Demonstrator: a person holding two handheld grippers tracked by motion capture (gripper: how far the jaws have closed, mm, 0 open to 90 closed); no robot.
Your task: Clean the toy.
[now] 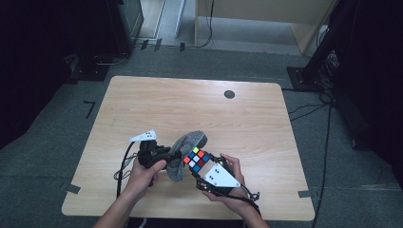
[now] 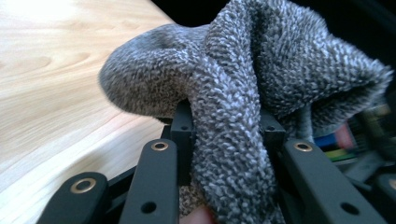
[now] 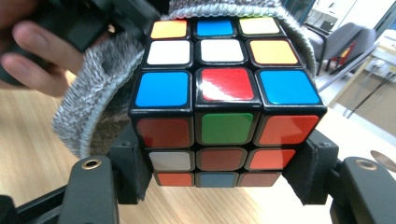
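A scrambled colour cube sits between the jaws of my right gripper, which is shut on its two sides, just above the table's near edge. In the right gripper view the cube shows blue, red, white and orange tiles, with my right gripper clamping its lower part. My left gripper is shut on a grey fluffy cloth, which lies against the cube's left and far faces. A thick fold of the cloth is pinched between the jaws of my left gripper. The cloth wraps behind the cube.
The wooden table has rounded corners and a small black round cap near its far edge. Grey carpet with tape marks and cables surrounds it. A wooden cabinet stands at the back.
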